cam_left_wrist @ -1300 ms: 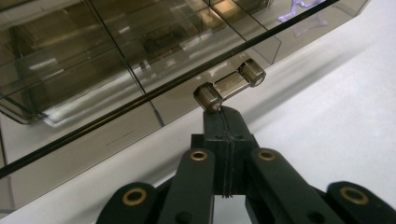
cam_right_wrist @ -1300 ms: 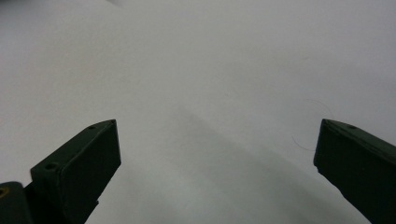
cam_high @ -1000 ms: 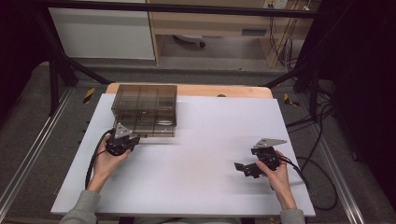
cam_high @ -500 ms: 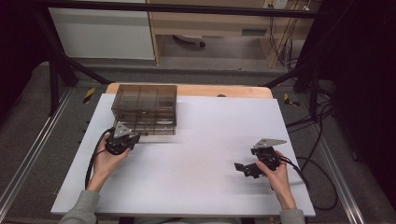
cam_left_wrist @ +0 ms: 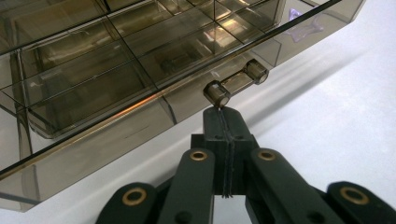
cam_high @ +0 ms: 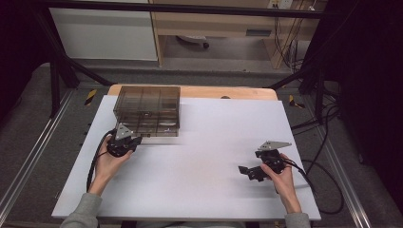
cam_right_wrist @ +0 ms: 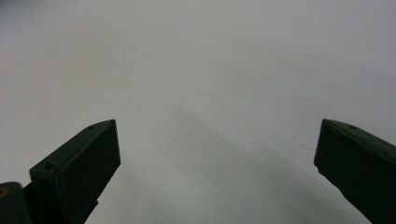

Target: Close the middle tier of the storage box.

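1. Nothing has shifted since the earlier frames; both hands hold their places.
2. Left gripper (cam_left_wrist: 223, 114): jaws pressed together, tip at the drawer handle (cam_left_wrist: 236, 83) of the smoky compartment box (cam_high: 147, 110), far-left on the table (cam_high: 214, 190).
3. Right gripper (cam_right_wrist: 217, 149): jaws wide, empty.
4. Judged step: drawer opening; next needs the jaws parted to grasp the handle.

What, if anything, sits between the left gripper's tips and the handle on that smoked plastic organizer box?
Nothing visible: the left gripper, jaws shut, has its tips right at the near end of the handle on the organizer box.
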A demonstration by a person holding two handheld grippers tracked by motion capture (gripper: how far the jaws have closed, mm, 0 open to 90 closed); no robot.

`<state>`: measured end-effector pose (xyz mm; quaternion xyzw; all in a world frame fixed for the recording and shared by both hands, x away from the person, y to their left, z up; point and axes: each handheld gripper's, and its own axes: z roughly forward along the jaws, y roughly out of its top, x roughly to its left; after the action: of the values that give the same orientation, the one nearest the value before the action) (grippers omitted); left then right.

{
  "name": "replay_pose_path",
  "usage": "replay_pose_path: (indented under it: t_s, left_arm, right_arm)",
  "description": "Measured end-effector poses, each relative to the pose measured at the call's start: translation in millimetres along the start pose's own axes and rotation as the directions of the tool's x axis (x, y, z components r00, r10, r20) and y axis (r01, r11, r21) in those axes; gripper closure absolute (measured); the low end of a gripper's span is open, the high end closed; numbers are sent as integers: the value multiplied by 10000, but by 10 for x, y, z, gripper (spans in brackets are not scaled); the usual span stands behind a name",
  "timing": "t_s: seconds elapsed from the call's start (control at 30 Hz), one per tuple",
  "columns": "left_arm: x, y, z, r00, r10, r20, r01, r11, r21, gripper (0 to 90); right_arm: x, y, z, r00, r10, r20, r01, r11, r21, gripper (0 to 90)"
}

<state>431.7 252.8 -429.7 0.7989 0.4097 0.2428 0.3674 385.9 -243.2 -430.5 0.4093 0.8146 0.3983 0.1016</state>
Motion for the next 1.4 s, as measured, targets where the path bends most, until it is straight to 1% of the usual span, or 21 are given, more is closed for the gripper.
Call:
replay_pose_path:
  t_s: [0.3, 0.63, 0.9, 1.4]
  left_arm:
    - [11, 3, 17, 10000, 10, 8, -9, 10000, -57, 888]
    - [36, 9, 33, 9999, -99, 31, 100, 9999, -87, 888]
    - [46, 39, 60, 10000, -4, 6, 4, 10000, -30, 888]
    - [74, 75, 104, 9999, 104, 1, -104, 9999, 34, 888]
  right_arm:
    - [-2, 0, -2, 10000, -44, 32, 44, 10000, 2, 12]
    - [-3, 0, -2, 10000, -50, 20, 50, 10000, 12, 12]
    - [1, -2, 1, 10000, -4, 18, 3, 10000, 40, 12]
    - [-5, -2, -6, 10000, -74, 39, 74, 10000, 42, 11]
